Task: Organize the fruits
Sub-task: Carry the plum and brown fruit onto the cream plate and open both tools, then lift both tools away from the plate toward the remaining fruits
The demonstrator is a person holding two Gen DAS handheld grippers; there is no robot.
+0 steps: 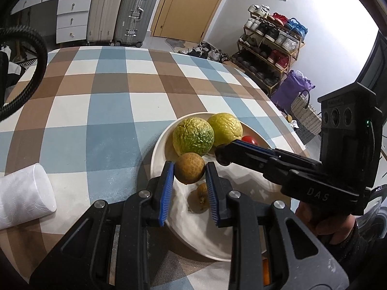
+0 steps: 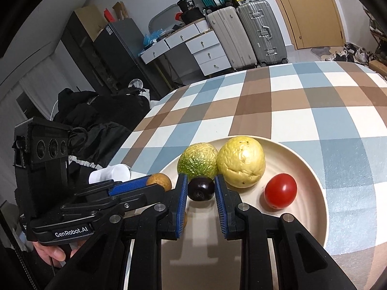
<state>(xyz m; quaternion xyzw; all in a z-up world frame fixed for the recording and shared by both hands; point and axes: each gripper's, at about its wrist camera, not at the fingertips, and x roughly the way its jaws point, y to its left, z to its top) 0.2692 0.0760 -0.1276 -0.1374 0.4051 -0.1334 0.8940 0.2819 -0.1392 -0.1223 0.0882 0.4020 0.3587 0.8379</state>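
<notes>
Fruit is nearly all gathered on the plate (image 1: 157, 154), which sits on the checked tabletop (image 1: 96, 96) in the lower middle of both views. I count two big wrinkled fruits at the back of the plate, a green one (image 1: 193, 136) and a yellow one (image 1: 225, 129), touching each other. A red tomato (image 2: 280, 191) lies alone towards the right of the plate in my right wrist view.

My left hand-held gripper (image 1: 189, 171) is in the lower centre of its own view, with a small brown fruit (image 1: 189, 171) between the blue pads. The pads sit right at its sides, so I judge it is held, a little above the plate floor. Below it, a second small brown fruit (image 1: 199, 198) rests on the plate.

My right hand-held gripper (image 2: 201, 188) is in the lower centre of its own view, and a small dark fruit (image 2: 201, 189) sits between its pads, just in front of the two big fruits. The pads look to be against it, though I cannot tell whether it is lifted or resting on the plate.

I see no fruit loose on the tabletop; only a white paper roll (image 1: 24, 193) lies there at the lower left of the left wrist view. A sliver of something orange shows under the left gripper at the bottom edge, and I cannot tell what it is. So I judge the task almost done: what is left is to set down these two small fruits and let go.
</notes>
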